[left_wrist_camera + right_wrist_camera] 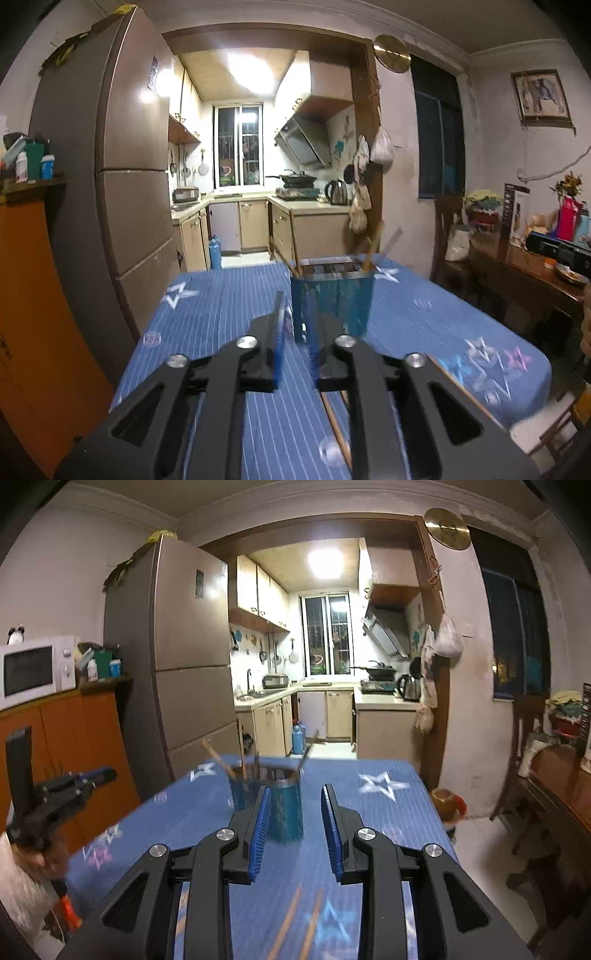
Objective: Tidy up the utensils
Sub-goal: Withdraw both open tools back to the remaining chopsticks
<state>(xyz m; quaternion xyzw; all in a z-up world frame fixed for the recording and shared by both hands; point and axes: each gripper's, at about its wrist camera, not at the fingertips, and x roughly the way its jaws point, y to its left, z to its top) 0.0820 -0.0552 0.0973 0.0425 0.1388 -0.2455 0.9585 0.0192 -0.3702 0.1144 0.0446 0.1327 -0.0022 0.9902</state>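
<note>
Hovering empty and slightly parted over the blue tablecloth (369, 812), left gripper (295, 332) and right gripper (295, 823) face the utensil holder (284, 805); loose chopsticks (291, 923) below likely need grasping next.

My left camera looks forward and slightly down along my fingers, close over the blue striped tablecloth (229, 295) toward the kitchen doorway. My right camera faces likewise from further right; both share the blue utensil holder (284, 808) and fridge (192, 642).
</note>
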